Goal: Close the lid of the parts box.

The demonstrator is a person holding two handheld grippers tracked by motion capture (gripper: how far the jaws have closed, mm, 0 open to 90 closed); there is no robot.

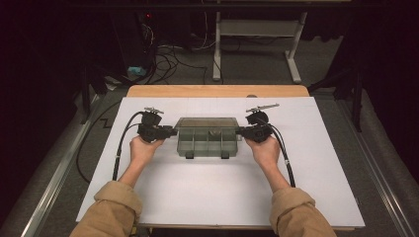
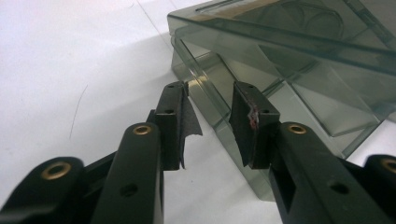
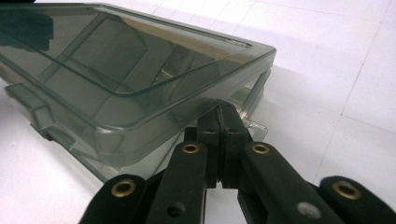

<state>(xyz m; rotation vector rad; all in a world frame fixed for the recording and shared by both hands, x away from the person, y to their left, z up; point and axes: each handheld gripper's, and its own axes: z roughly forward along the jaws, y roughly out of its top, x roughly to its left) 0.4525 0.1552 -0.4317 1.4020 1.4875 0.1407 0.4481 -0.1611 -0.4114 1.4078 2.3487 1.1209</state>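
Box (image 1: 208, 137) mid-surface, flanked both ends for steady two-sided handling. Left tool (image 2: 211, 122) narrow gap, pads clear of box wall. Right tool (image 3: 220, 135) pinched closed at box end; whether flange gripped, cannot tell.

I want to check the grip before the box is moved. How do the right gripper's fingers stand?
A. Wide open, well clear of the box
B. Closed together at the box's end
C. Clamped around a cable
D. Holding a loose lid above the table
B: in the right gripper view the right gripper has its fingers pressed together at the end wall of the smoky plastic box.
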